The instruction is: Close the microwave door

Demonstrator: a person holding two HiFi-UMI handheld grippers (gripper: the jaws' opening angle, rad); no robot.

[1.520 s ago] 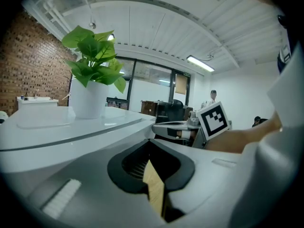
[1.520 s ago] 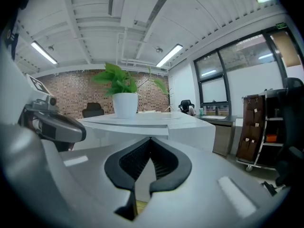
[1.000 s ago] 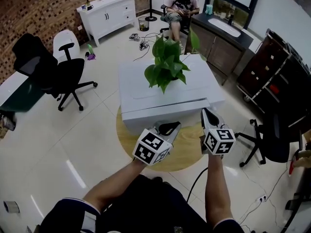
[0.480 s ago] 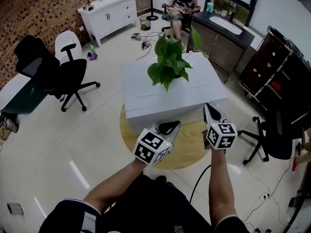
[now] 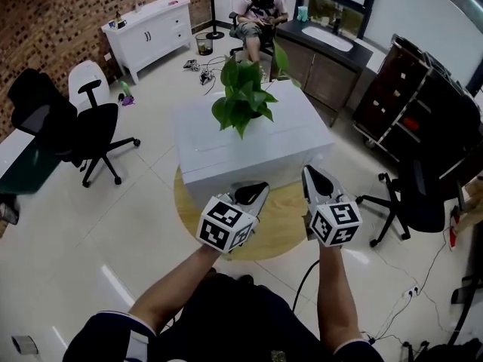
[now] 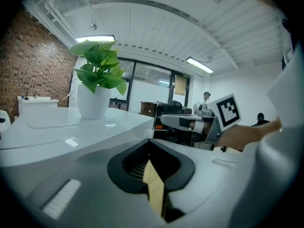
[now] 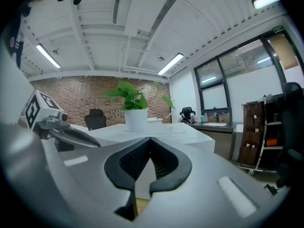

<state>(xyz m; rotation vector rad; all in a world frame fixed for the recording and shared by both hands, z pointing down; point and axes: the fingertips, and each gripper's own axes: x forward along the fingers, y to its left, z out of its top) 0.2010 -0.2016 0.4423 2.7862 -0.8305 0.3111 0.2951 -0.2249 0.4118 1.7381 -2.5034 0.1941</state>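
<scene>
Where the microwave stands cannot be told from any view. The left hand-held gripper [image 5: 256, 191] [image 6: 149, 141] and the right hand-held gripper [image 5: 312, 173] [image 7: 150, 139] are held side by side, each with its jaws pressed together on nothing. Just ahead of them is a white surface [image 5: 279, 145] with a potted plant [image 5: 241, 100] on top. Below them a round yellowish mat [image 5: 283, 221] lies on the floor.

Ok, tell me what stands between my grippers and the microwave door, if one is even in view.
No microwave shows in any view. The left gripper and right gripper, both shut and empty, face the white table carrying a potted plant; nothing visible stands between them and its near edge.
</scene>
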